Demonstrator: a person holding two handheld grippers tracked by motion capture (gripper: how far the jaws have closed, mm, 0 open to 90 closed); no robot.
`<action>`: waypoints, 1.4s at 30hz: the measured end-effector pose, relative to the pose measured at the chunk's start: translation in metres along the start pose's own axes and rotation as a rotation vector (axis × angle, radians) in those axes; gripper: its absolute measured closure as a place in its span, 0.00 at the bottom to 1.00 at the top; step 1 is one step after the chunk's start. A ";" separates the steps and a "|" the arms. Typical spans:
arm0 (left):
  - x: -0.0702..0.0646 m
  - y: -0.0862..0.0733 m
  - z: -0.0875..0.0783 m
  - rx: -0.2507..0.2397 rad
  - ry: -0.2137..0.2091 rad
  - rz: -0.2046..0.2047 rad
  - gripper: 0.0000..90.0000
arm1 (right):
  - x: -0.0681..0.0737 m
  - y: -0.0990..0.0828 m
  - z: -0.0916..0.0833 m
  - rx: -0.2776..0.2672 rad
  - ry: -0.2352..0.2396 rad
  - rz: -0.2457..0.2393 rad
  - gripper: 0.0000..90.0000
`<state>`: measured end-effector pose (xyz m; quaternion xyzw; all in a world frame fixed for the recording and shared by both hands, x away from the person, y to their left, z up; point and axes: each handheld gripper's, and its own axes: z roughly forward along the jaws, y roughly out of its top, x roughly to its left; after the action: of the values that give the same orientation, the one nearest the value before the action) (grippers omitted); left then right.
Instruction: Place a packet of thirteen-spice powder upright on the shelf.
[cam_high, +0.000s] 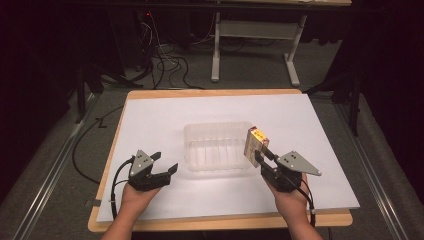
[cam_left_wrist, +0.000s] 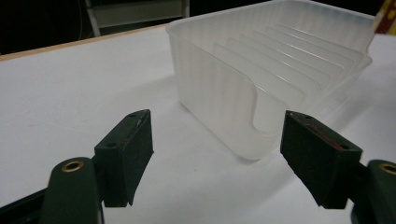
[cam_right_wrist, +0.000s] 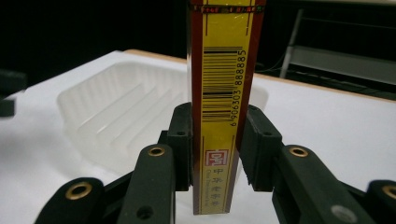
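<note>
The right gripper (cam_high: 264, 156) clamps a slim yellow-and-red box (cam_right_wrist: 224, 93) between its jaws, just above the right end of the ribbed translucent tray (cam_high: 217, 146) at the centre of the white table (cam_high: 150, 115). The box's barcode reads 6906303888885. The left gripper (cam_high: 167, 162), near left, has its jaws spread wide.

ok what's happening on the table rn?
A person holds a gripper in each hand. The right gripper is shut on a yellow and red box with a barcode, held upright off the white table beside the clear plastic tray. The left gripper sits open near the tray's other end, gripping nothing.
</note>
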<state>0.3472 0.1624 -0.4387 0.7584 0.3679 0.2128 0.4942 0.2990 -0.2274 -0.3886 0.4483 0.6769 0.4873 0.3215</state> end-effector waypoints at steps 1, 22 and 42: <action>-0.001 0.000 0.000 0.002 -0.002 0.003 0.29 | 0.000 0.002 0.002 -0.006 -0.016 0.005 0.76; -0.005 0.001 0.001 0.004 -0.044 0.014 0.28 | 0.016 0.018 0.065 -0.013 -0.250 0.052 0.76; -0.007 0.001 -0.001 -0.007 -0.058 0.020 0.29 | 0.019 -0.005 0.094 0.021 -0.330 0.071 0.76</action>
<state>0.3424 0.1568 -0.4370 0.7663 0.3451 0.1970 0.5049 0.3720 -0.1758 -0.4227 0.5492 0.6035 0.4112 0.4062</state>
